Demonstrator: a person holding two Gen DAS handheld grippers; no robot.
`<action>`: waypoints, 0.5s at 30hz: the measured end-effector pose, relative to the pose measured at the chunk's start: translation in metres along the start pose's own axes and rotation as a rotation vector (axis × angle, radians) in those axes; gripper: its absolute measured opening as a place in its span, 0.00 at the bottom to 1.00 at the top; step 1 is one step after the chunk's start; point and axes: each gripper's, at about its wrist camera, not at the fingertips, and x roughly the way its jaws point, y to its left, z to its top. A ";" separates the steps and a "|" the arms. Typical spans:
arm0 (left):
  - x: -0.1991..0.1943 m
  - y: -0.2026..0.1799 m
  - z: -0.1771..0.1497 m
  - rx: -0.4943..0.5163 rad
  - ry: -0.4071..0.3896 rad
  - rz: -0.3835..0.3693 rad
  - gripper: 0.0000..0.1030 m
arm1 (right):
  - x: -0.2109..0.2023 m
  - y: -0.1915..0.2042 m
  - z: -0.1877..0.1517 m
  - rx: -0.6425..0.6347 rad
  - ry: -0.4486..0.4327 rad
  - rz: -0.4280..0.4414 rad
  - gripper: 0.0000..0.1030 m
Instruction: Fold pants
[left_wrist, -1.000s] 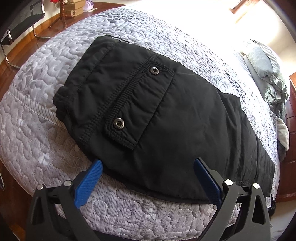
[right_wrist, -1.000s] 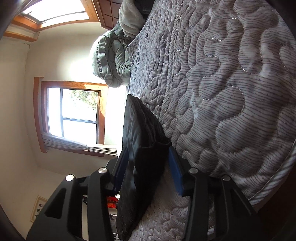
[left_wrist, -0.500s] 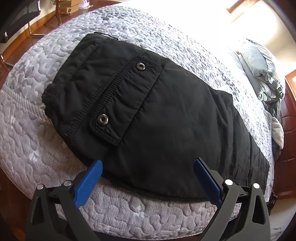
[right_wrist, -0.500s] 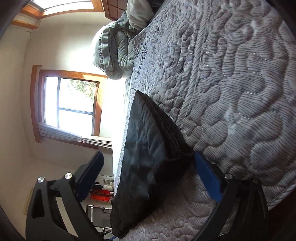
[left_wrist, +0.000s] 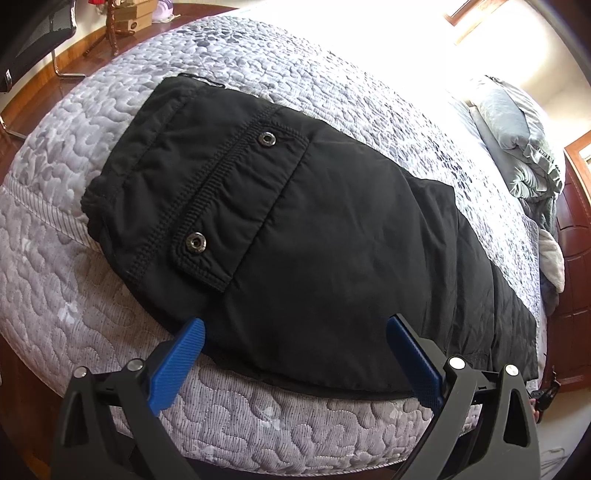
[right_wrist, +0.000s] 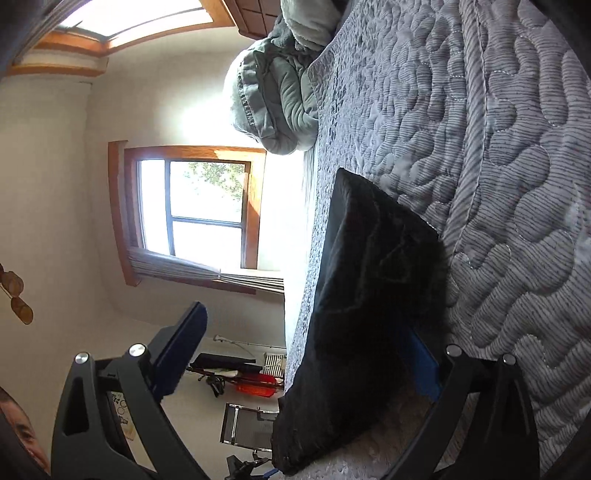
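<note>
Pants (left_wrist: 314, 236), black and folded, lie flat on the quilted mattress (left_wrist: 258, 74), along its near edge, waistband toward the foot corner. Left gripper (left_wrist: 295, 332) hovers over the pants' near edge, jaws spread, grasping nothing. Right gripper (right_wrist: 306, 343) has just been opening; the hem sits between its released jaws, ungripped.
</note>
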 end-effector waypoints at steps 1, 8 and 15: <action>0.000 0.001 0.000 -0.002 0.000 0.001 0.96 | -0.003 -0.005 -0.002 -0.004 0.003 -0.031 0.75; 0.003 0.011 0.000 -0.029 0.008 0.008 0.96 | -0.015 -0.017 -0.007 0.011 -0.012 -0.076 0.51; -0.004 0.007 0.000 0.006 -0.013 0.019 0.96 | -0.023 0.016 0.011 -0.074 -0.080 -0.314 0.79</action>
